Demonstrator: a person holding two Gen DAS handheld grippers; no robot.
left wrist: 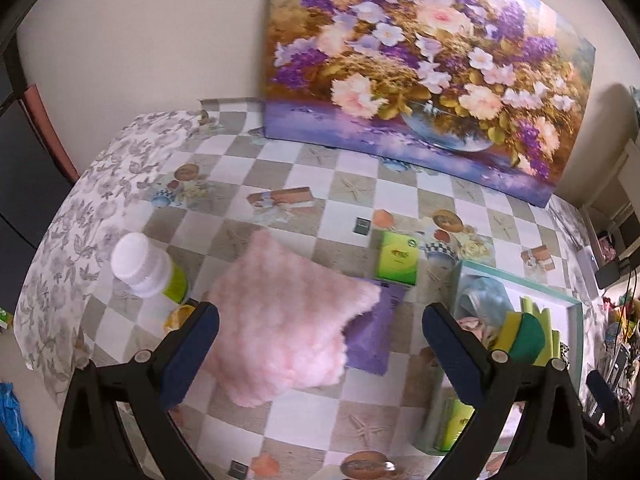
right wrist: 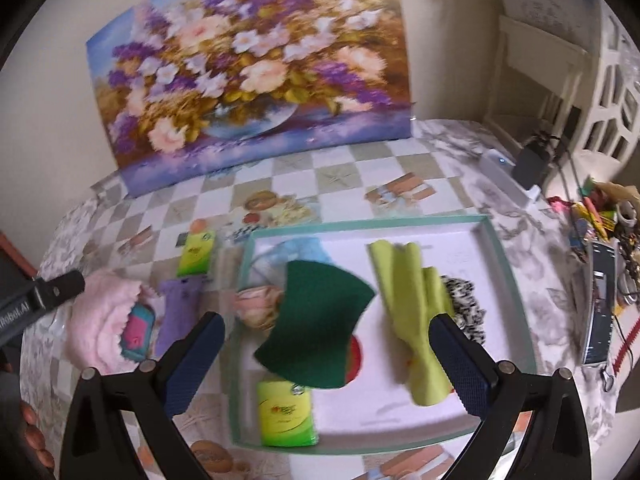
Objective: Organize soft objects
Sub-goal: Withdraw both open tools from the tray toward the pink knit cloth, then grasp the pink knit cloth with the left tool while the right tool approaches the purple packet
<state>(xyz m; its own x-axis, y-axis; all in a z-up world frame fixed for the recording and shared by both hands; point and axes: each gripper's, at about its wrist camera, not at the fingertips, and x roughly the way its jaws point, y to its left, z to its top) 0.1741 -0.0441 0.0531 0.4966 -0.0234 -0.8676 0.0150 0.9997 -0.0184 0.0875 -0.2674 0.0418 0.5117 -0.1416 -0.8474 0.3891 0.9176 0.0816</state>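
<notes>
Left wrist view: left gripper point(left wrist: 320, 344) had its jaws spread wide, gripping nothing, above a fluffy pink square cushion-like cloth point(left wrist: 284, 320) lying on the checkered printed tablecloth point(left wrist: 352, 192). The pink cloth overlapped a flat purple cloth point(left wrist: 372, 336) on its right edge. A white-capped bottle with a green label point(left wrist: 148, 272) stood just left of the pink cloth, touching or not I couldn't tell. A green tissue pack point(left wrist: 398, 258) lay behind the purple cloth, beside a teal-rimmed shallow white tray point(left wrist: 576, 312). In the tray were a yellow-and-green sponge point(left wrist: 524, 336) and pale blue fabric point(left wrist: 480, 296); the tray contents were partly hidden by the right finger. A large flower painting on canvas point(left wrist: 420, 60) leaned against the wall at the back of the table.

Right wrist view: right gripper point(right wrist: 326, 354) also had its jaws apart and was empty, over the teal-rimmed tray point(right wrist: 512, 280). The dark green scouring side of the sponge point(right wrist: 316, 328) showed between the fingers, blurred; resting or in the air, couldn't tell. Also in the tray: a lime-green rubber glove point(right wrist: 412, 312), a black-and-white speckled fabric piece point(right wrist: 466, 304), a pinkish-beige crumpled cloth point(right wrist: 258, 306), pale blue fabric point(right wrist: 296, 252), and a second green tissue pack point(right wrist: 286, 414) at the near edge. Left of the tray on the tablecloth: the pink cloth point(right wrist: 100, 320), a teal-and-pink small item point(right wrist: 138, 332) against it, the purple cloth point(right wrist: 176, 312), and a tissue pack point(right wrist: 196, 254). The other gripper's black finger point(right wrist: 52, 290) reached in at the far left.
</notes>
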